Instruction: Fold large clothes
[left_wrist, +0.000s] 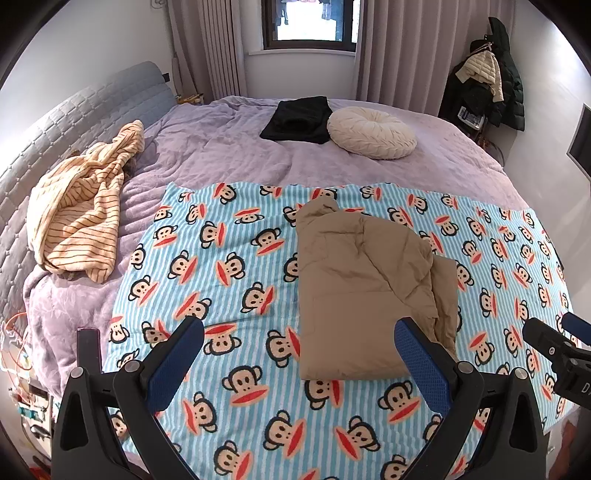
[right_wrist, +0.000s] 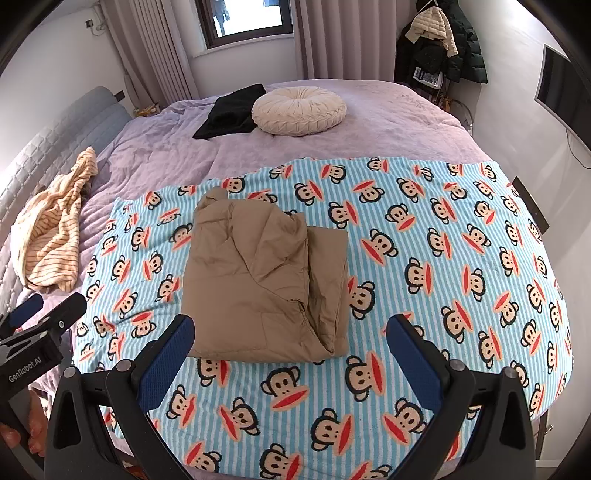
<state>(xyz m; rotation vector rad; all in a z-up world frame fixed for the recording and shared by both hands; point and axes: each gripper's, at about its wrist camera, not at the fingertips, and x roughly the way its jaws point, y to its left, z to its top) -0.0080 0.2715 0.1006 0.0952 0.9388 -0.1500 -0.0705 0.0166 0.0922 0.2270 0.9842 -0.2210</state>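
- Left gripper has its blue-padded jaws spread wide, holding nothing, hovering over the bed.
- Right gripper same deal, gaping and empty.
- Folded tan puffy jacket sits on the blue-striped monkey-print blanket.
- Crumpled cream striped garment lies off left.

Both views are taken from just above the near edge of the bed, angled down and forward toward the window at 12 o'clock. The tan folded garment sits right of centre in the left wrist view, left of centre in the right wrist view (cameras side by side). The monkey-print blanket is shared.
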